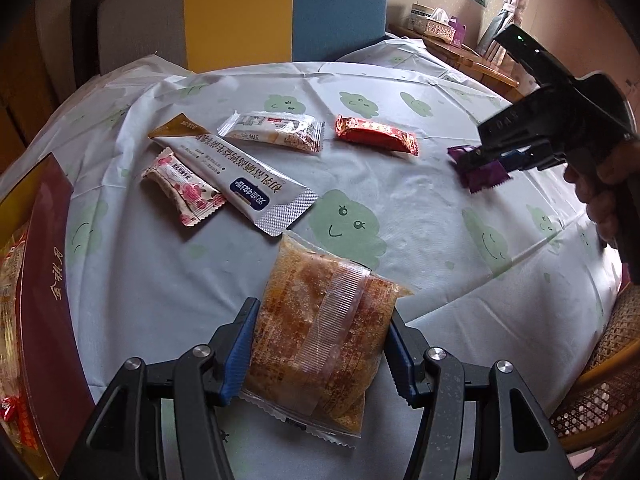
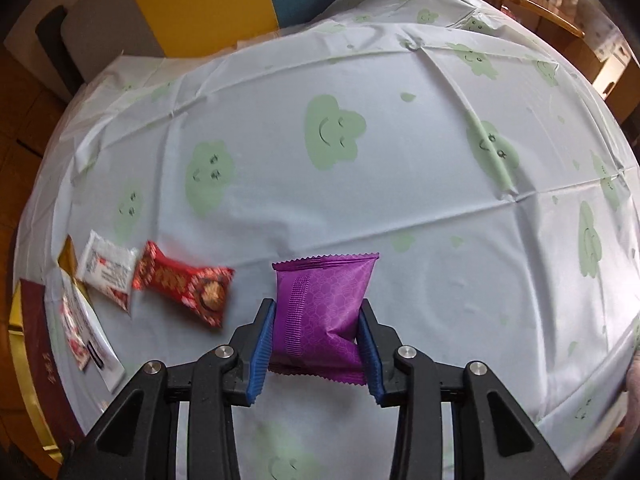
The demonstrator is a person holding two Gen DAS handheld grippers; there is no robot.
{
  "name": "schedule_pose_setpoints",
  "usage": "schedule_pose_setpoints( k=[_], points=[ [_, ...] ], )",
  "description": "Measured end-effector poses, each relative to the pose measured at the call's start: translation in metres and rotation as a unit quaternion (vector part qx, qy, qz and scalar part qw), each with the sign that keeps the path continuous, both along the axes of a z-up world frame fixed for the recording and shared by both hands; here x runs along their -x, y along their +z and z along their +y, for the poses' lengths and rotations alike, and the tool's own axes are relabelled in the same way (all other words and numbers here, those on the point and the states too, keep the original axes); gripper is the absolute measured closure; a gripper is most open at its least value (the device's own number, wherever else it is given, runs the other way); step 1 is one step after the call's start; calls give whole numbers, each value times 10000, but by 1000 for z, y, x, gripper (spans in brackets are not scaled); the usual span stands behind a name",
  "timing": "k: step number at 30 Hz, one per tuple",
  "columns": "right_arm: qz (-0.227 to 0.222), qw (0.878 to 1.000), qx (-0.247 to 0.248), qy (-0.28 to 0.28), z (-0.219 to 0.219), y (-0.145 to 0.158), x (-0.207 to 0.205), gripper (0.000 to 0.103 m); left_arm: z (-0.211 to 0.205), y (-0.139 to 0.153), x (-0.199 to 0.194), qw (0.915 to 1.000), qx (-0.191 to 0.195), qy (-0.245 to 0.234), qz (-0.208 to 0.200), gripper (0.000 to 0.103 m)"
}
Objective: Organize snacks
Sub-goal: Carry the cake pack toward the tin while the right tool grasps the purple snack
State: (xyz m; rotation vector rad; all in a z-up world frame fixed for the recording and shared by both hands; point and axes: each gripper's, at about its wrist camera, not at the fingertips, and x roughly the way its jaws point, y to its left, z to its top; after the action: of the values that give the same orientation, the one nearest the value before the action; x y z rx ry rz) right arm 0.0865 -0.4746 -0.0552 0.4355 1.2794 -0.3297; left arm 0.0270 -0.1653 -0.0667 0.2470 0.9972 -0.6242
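On the table (image 1: 420, 240), a long sachet (image 1: 236, 176) lies in the middle with a small flowered packet (image 1: 182, 188) just left of it. Behind them sit a cereal bar (image 1: 276, 130) and, to its right, a wafer packet (image 1: 378, 136). A box (image 1: 44, 280) stands at the left edge; a crumbly snack bag (image 1: 320, 340) lies nearest, and a candy pouch (image 2: 320, 312) far right.

Your left wrist view looks steeply down along its fingers, close over the tablecloth (image 1: 400, 184) near the maroon box (image 1: 44, 300). Your right wrist view faces down further from that box. Both share the red wrapper (image 1: 376, 135).
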Motion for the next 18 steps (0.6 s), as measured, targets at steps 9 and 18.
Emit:
schedule_pose_setpoints(
  k=[9,18],
  points=[
    [76,9979,339,544,8,-6,36,64,15,23,-6,9995,157,254,39,44],
    [71,9942,694,819,25,-6,42,64,85,71,-21,9915,696,1098,-92,44]
  ],
)
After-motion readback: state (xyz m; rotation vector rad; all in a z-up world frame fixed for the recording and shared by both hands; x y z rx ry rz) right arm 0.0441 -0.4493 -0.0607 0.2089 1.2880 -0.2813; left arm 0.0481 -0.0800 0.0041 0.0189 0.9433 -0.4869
